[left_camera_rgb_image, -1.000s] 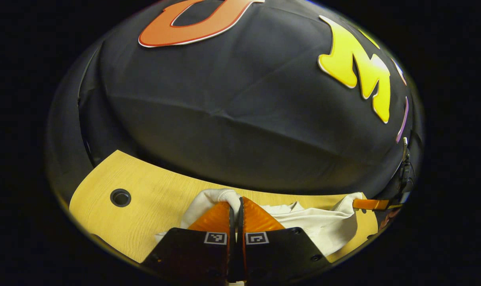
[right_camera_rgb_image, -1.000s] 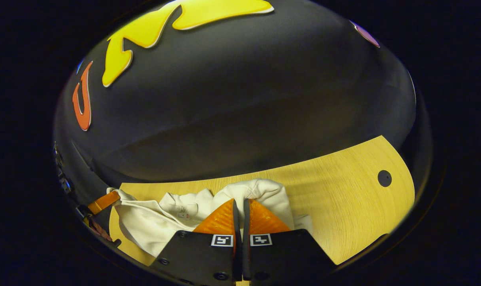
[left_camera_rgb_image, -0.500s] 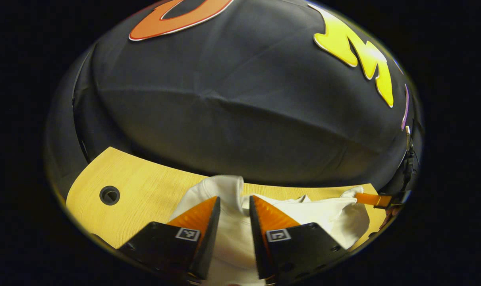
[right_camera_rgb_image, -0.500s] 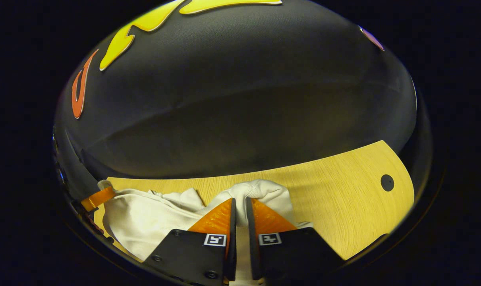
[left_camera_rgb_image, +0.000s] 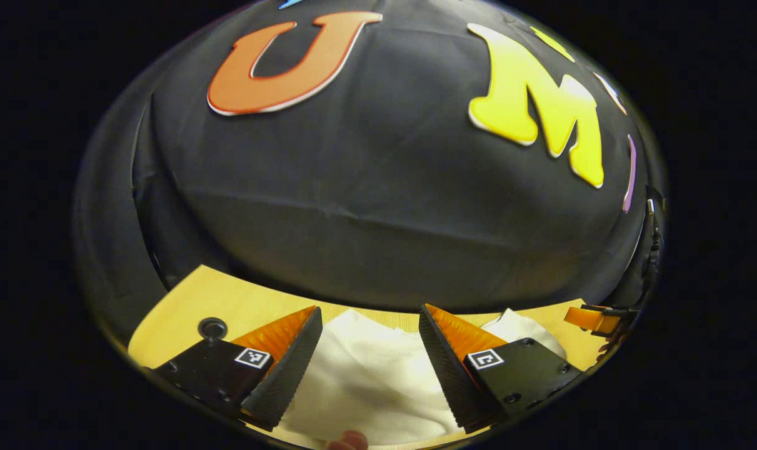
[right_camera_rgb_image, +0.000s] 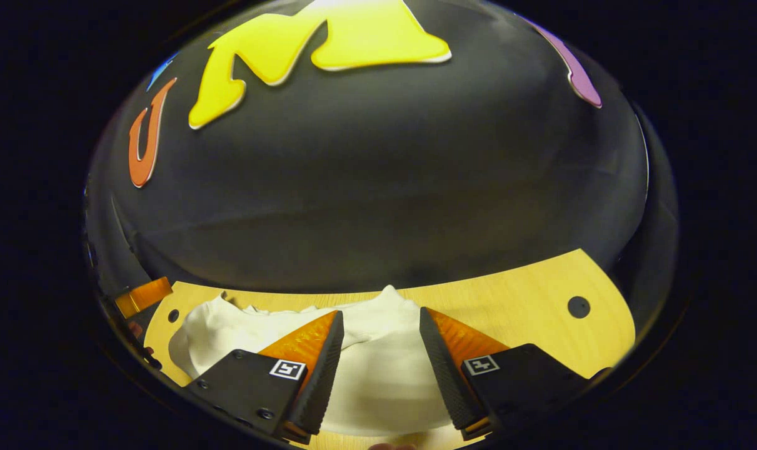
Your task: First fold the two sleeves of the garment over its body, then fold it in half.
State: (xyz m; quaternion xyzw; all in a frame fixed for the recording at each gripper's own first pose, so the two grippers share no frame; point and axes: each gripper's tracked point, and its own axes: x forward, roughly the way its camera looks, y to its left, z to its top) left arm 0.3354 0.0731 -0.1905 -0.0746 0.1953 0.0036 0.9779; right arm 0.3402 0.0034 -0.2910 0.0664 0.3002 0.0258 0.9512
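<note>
The garment (left_camera_rgb_image: 369,381) is seen lying bunched on the tabletop (right_camera_rgb_image: 516,300), near its far edge. The jaws of the left gripper (left_camera_rgb_image: 369,365) are spread wide over the cloth, nothing held; the right gripper (right_camera_rgb_image: 378,369) is likewise agape above it. The fold may be judged likely to spring back, because the thick layers are left unpressed and uneven.

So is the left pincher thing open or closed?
Open. The left gripper has its fingers spread wide, with the white garment between them.
</note>
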